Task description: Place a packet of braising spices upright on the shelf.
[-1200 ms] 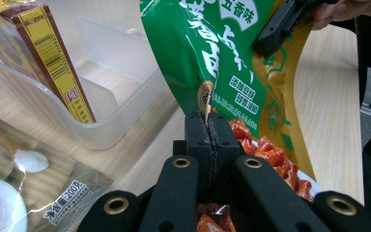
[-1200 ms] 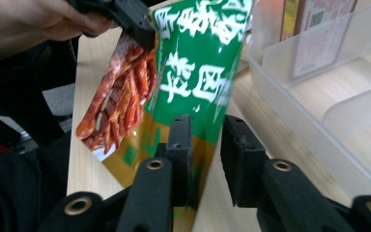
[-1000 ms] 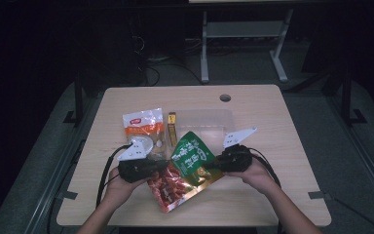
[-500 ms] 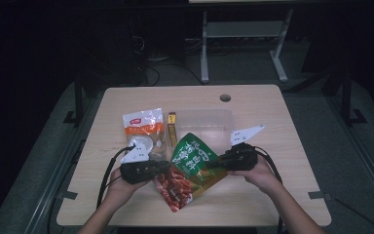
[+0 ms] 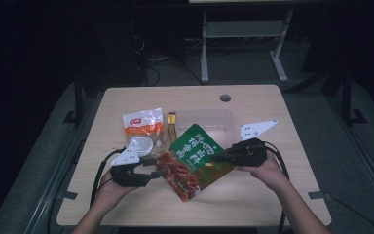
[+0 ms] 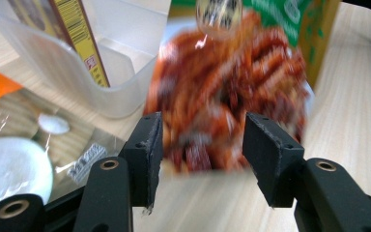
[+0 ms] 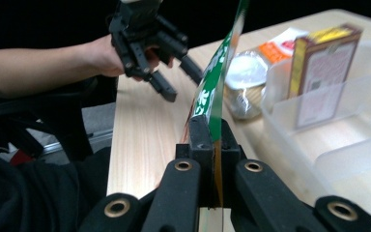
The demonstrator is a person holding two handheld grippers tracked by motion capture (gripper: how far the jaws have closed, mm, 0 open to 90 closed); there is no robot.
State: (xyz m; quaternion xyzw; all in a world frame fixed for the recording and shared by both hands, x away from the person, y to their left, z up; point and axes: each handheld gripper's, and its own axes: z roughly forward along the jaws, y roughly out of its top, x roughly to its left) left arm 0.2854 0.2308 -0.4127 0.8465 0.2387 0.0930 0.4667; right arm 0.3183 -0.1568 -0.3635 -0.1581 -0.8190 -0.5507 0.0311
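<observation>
Wooden counter (image 5: pixel 253 195) around you is already crowded, and your right tongs (image 5: pixel 217 157) are clamped on one edge of the green and red snack bag (image 5: pixel 195 161), raised over its front middle. Your left tongs (image 6: pixel 200 145) have just been opening, with the bag's red end between the jaws but not pressed, so the bag may swing or slip and knock the clear plastic bin (image 5: pixel 214 121) or the small yellow box (image 5: pixel 172 126).

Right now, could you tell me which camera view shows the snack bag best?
The high view: the snack bag shows whole, green top and red lower part, with the right gripper shut on its edge. The left gripper view shows its red part blurred beyond open jaws. The right gripper view shows it edge-on.
</observation>
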